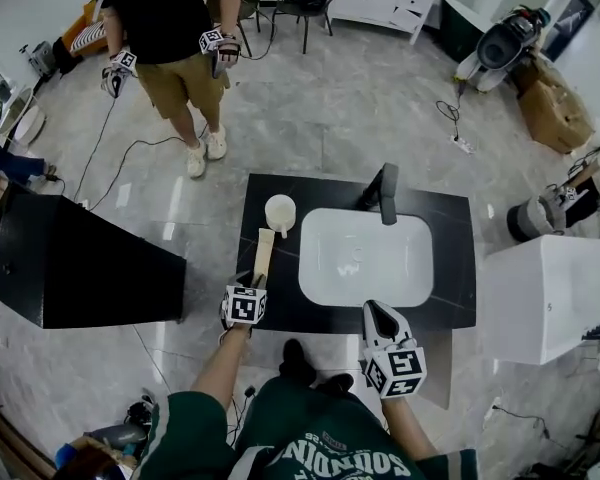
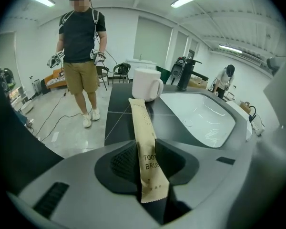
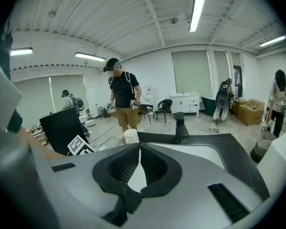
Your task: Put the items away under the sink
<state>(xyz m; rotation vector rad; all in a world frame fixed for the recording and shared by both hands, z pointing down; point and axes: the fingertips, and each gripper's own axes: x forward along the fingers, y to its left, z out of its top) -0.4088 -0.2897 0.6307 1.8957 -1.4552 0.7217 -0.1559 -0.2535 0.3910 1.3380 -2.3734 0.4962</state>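
Observation:
A tan toothbrush packet [image 1: 264, 251] lies on the black countertop [image 1: 450, 248], left of the white sink basin [image 1: 365, 268]. Its far end points at a white mug [image 1: 280, 213]. My left gripper [image 1: 252, 280] is at the packet's near end, pointing steeply down. In the left gripper view the packet [image 2: 142, 128] runs between the jaws of the left gripper [image 2: 148, 147], which stand slightly apart, close beside its edges. The mug [image 2: 146, 85] stands just beyond. My right gripper [image 1: 373, 306] hovers at the sink's front edge. In the right gripper view its [image 3: 139, 149] tips meet on nothing.
A black faucet [image 1: 385, 193] stands behind the basin. A large black box [image 1: 70, 263] sits on the floor to the left and a white box [image 1: 545, 293] to the right. A person [image 1: 175, 28] with two grippers stands beyond the counter. Cables cross the floor.

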